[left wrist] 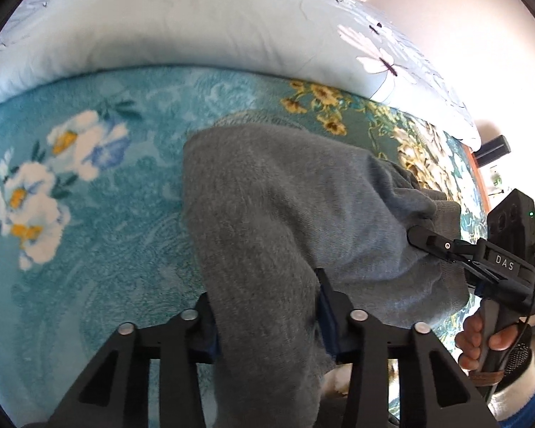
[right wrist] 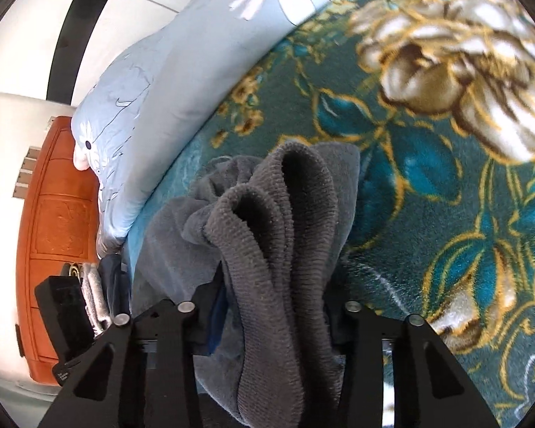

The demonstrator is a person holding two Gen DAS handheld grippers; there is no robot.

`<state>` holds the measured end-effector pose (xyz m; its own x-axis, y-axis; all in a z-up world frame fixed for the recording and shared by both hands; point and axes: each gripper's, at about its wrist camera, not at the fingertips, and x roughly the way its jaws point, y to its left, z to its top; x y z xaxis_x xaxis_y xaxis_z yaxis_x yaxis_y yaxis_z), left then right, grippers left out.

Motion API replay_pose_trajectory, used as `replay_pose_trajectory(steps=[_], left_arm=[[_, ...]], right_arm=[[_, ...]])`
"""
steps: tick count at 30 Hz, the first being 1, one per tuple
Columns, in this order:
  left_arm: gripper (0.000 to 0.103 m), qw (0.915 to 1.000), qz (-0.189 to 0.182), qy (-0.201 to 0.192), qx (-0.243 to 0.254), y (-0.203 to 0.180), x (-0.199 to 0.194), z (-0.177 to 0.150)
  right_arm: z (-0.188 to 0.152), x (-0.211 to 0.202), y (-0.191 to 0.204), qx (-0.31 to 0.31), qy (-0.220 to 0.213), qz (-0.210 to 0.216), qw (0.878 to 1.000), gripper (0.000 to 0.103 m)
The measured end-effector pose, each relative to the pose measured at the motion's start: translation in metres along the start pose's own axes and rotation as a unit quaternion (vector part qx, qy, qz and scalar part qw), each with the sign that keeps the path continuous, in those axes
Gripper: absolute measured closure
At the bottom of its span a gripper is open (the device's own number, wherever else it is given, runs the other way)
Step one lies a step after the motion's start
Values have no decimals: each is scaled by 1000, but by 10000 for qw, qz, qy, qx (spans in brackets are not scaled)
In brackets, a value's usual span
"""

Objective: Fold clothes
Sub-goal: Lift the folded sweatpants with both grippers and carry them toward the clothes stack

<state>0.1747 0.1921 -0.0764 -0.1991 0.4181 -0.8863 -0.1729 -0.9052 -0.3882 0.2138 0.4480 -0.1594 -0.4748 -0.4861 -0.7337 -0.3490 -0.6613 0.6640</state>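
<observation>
The grey garment [left wrist: 267,207] lies on the bed's teal floral blanket [left wrist: 89,249], with the pale blue pillow [left wrist: 196,25] beyond it, and you have it at two places. Its long axis runs from the left tool [left wrist: 265,317] out toward the pillow. The near end passes up between that tool's fingers; the far end lies flat on the blanket. The cloth's right side bunches toward the right tool [left wrist: 419,235], which comes in from that side with your hand [left wrist: 481,342] on its grip.

In the right wrist view, the ribbed edge [right wrist: 285,214] of the garment stands up in folds between the right tool's fingers [right wrist: 210,306], gathered into a thick wad. Both tools are drawn in narrow on the fabric, each holding a bunch of it. The pads themselves are hidden by cloth, so how firmly they bite you cannot tell.

What matters for the coming fold, I judge, is that the free end lies away from you toward the pillow, and both held points sit at the near end. The two grips are close together across the garment's width, the right one a little further out. So carry the near edge forward along that long axis, keeping the two tools level with each other, or the fold will skew.

A wooden cabinet [right wrist: 53,214] stands off the bed's side, well apart from the work.
</observation>
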Motion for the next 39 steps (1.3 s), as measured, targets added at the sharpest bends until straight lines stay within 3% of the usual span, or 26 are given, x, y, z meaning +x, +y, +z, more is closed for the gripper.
replay_pose_trajectory(steps=[10, 18, 23, 31, 39], left_arm=[[65, 9974, -22, -710, 106, 5, -82, 5], [64, 9892, 252, -1446, -13, 68, -197, 7], [64, 9774, 674, -1991, -207, 127, -290, 1], [64, 9600, 1266, -2454, -461, 223, -415, -24], [64, 9413, 1897, -2698, -726, 309, -495, -37]], right_arm=[[1, -27, 75, -459, -177, 216, 9986, 64], [-4, -11, 201, -1271, -89, 590, 9901, 64], [-24, 14, 302, -1822, 149, 1083, 9772, 64], [-73, 65, 461, -2727, 703, 1716, 9441, 64], [-122, 113, 581, -3323, 1217, 2206, 9089, 64]])
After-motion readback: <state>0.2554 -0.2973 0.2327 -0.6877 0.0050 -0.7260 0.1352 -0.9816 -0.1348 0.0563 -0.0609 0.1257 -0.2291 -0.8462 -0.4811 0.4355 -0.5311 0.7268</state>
